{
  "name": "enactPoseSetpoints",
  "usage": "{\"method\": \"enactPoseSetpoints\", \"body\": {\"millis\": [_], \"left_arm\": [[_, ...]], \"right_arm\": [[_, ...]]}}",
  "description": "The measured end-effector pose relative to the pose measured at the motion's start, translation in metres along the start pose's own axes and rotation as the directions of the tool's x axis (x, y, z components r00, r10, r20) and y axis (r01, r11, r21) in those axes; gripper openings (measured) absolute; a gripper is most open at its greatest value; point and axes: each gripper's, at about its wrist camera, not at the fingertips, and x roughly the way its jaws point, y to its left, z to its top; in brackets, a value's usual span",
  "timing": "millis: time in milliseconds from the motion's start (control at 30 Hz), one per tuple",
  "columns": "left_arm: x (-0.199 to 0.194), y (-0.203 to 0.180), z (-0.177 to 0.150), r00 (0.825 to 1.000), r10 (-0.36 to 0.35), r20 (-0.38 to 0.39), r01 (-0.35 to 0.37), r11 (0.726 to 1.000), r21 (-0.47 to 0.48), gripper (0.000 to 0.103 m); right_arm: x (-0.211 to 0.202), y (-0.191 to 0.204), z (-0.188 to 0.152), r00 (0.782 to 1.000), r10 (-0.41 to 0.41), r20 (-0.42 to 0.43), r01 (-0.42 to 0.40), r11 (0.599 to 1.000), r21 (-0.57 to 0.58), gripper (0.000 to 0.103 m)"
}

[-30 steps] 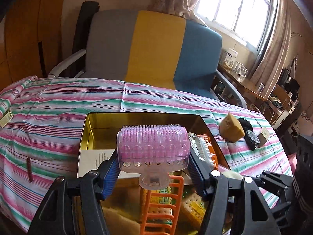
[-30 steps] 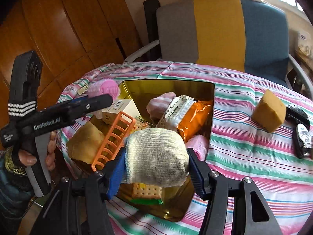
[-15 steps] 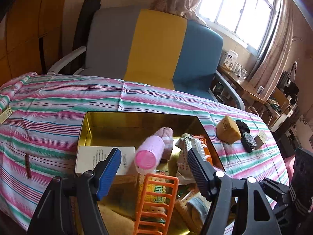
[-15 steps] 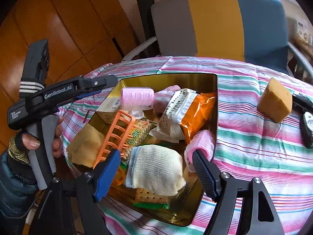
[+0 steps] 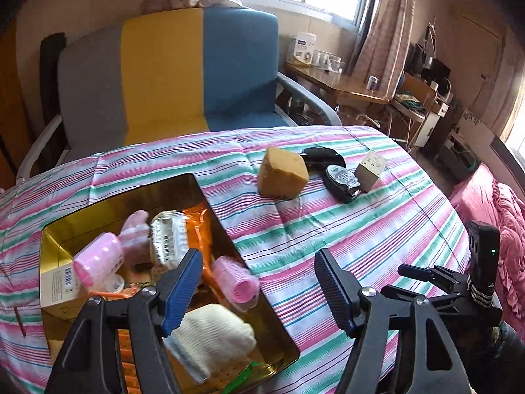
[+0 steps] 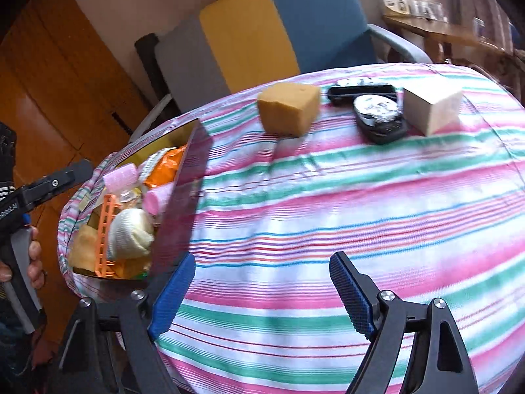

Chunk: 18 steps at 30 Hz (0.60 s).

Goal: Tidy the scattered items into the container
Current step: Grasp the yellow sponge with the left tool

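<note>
Left wrist view: the left tool (image 5: pixel 256 284) stands spread with nothing between its pads, above the near corner of the gold tin (image 5: pixel 197 184) on the striped bench (image 5: pixel 344 229). The tin holds pink rollers (image 5: pixel 234 280), a white sock (image 5: pixel 213 338) and an orange packet (image 5: pixel 200 226). A yellow sponge (image 5: pixel 282 174), black case (image 5: pixel 341 182) and small box (image 5: pixel 370 170) lie outside it, grouped near the far edge.

Right wrist view: the right tool (image 6: pixel 262 290) is opening, empty, over bare cloth and aimed toward the sponge (image 6: pixel 288 106), probably the next pickup since it lies nearest the tin (image 6: pixel 183 203).
</note>
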Motion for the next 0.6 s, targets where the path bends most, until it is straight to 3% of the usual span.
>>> {"method": "enactPoseSetpoints", "body": {"millis": [233,433,600], "left_arm": [[0.052,-0.049,0.029,0.996,0.004,-0.085,0.005,0.994,0.106,0.080],[0.103,-0.073,0.055,0.991,0.042,-0.129,-0.022,0.989,0.147,0.080],[0.144,-0.070,0.079,0.983,0.093,-0.159,-0.075,0.990,0.119,0.080]], "right_arm": [[-0.014,-0.058,-0.004,0.996,-0.072,0.047,0.067,0.993,0.096,0.088],[-0.011,-0.062,-0.006,0.990,-0.126,0.061,0.125,0.992,0.016,0.090],[-0.004,-0.056,-0.009,0.988,-0.132,0.079,0.139,0.986,-0.092,0.094]]}}
